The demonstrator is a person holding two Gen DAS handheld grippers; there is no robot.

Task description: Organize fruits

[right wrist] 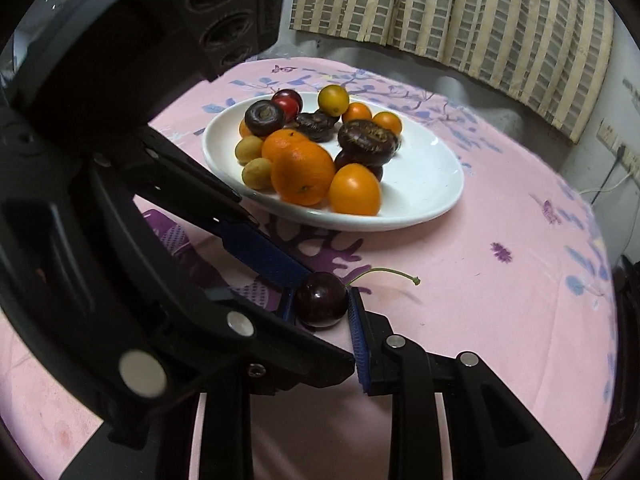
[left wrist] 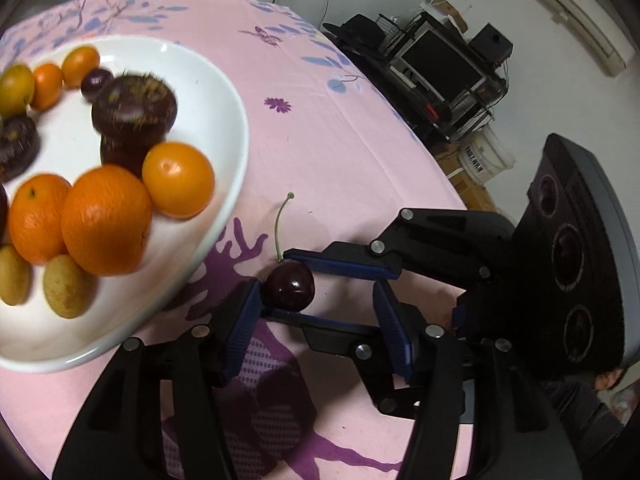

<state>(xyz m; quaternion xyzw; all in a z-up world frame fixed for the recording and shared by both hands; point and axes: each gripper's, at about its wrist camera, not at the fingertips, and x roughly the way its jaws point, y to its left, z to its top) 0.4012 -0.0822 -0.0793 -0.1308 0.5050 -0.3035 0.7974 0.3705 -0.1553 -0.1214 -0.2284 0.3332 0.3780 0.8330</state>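
A dark red cherry [left wrist: 289, 286] with a long green stem lies on the pink tablecloth just right of the white plate [left wrist: 224, 120]. The right gripper [left wrist: 290, 284] reaches in from the right and is shut on the cherry, one blue pad on each side; this also shows in the right wrist view [right wrist: 320, 300] on the cherry [right wrist: 320, 299]. My left gripper [left wrist: 316, 320] is open, its left pad touching the cherry. The plate [right wrist: 424, 184] holds oranges [right wrist: 302, 172], dark chestnuts, small tan fruits and cherries.
The round table is covered by a pink flowered cloth [left wrist: 340, 152]. A black shelf with electronics [left wrist: 440, 72] stands beyond the table's far edge. A curtain [right wrist: 460, 12] hangs behind the table in the right wrist view.
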